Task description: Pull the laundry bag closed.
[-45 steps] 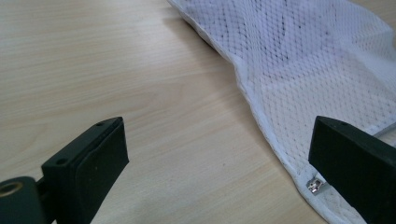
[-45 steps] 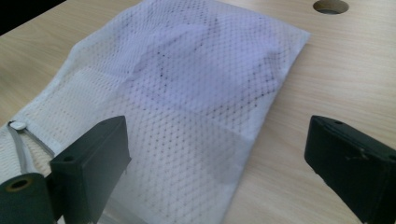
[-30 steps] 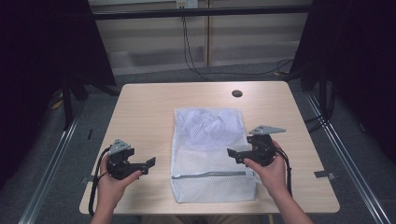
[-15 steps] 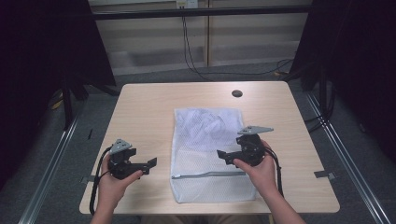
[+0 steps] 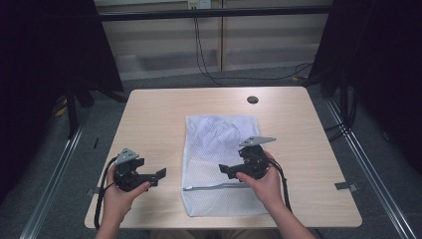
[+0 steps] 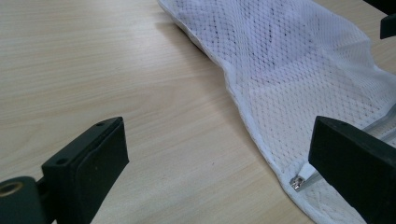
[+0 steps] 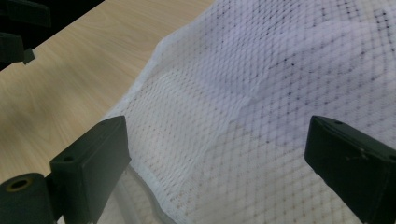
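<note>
A white mesh laundry bag (image 5: 221,149) lies flat in the middle of the wooden table (image 5: 159,119), its grey zipper (image 5: 214,187) running across near the front end. My right gripper (image 5: 225,171) hovers over the bag's front half, open, jaws pointing left; in the right gripper view the mesh (image 7: 261,107) spreads between its jaws. My left gripper (image 5: 160,174) is open, low over bare wood left of the bag, pointing at it. In the left gripper view the bag's edge (image 6: 243,102) and the metal zipper pull (image 6: 299,181) lie just ahead of its right jaw.
A small dark round hole (image 5: 253,99) sits in the tabletop at the back right. Black curtains flank the table, and cables (image 5: 204,55) hang behind it. Bare wood lies to the left, right and back of the bag.
My right gripper has moved left, from the bag's right edge to over its front half. The left gripper has stayed almost in place.
</note>
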### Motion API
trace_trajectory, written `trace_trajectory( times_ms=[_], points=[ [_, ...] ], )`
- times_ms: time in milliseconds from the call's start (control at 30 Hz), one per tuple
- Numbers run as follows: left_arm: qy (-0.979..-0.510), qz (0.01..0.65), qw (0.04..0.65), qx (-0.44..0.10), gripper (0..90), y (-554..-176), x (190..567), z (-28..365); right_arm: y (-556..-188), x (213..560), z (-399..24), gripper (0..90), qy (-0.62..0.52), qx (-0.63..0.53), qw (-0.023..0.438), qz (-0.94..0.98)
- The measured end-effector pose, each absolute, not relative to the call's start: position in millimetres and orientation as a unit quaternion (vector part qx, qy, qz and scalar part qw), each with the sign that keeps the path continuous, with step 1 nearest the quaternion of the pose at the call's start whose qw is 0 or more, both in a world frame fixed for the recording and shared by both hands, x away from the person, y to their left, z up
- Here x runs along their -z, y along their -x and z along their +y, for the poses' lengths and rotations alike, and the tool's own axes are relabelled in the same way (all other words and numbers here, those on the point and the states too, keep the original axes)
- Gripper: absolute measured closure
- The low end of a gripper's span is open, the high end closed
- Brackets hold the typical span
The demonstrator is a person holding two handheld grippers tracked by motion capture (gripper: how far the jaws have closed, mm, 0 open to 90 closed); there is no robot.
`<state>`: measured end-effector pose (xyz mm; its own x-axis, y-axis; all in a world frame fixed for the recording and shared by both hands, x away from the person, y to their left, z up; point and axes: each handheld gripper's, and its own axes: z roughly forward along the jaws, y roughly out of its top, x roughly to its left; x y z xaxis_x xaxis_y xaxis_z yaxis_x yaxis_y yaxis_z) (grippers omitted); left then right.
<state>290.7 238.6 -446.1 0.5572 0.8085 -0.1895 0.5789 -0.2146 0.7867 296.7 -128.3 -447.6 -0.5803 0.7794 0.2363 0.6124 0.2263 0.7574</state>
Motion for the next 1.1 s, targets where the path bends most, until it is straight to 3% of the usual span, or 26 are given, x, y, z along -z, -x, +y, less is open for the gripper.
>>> trace_trajectory(
  times_ms=[1100],
  points=[
    [-0.768,0.453,0.436,-0.121,4.4,-293,448,239,-298,461,-74,14.1,-0.419,-0.430,0.049,0.798]
  ],
)
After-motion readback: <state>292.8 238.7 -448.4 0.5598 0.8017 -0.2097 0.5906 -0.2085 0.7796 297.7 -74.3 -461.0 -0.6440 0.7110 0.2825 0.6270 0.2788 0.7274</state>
